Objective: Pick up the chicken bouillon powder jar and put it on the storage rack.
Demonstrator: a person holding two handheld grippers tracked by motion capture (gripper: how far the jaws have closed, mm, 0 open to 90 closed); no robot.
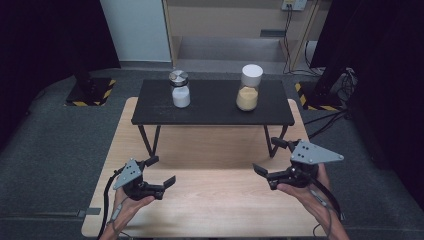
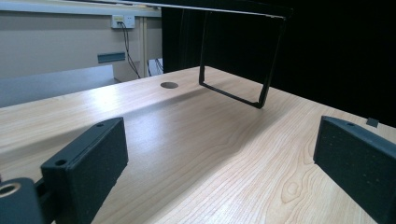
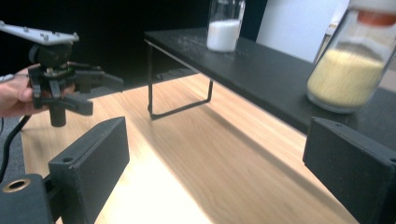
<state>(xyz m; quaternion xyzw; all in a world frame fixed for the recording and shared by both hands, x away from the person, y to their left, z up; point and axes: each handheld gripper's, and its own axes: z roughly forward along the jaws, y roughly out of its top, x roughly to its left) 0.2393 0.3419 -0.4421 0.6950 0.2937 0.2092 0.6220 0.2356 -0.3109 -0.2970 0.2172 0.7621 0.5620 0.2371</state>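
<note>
Yellow-filled jar [image 1: 247,90] (white-filled jar [image 1: 180,90])

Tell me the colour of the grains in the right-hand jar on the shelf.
Yellow-tan grains in the jar, clearest in the right gripper view.

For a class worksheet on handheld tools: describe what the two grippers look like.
The left gripper and right gripper are black, each with two flat rectangular jaws faced with rough dark pads. Each carries a grey three-cornered plate dotted with screws and trails a black cable. No sleeves show.
</note>
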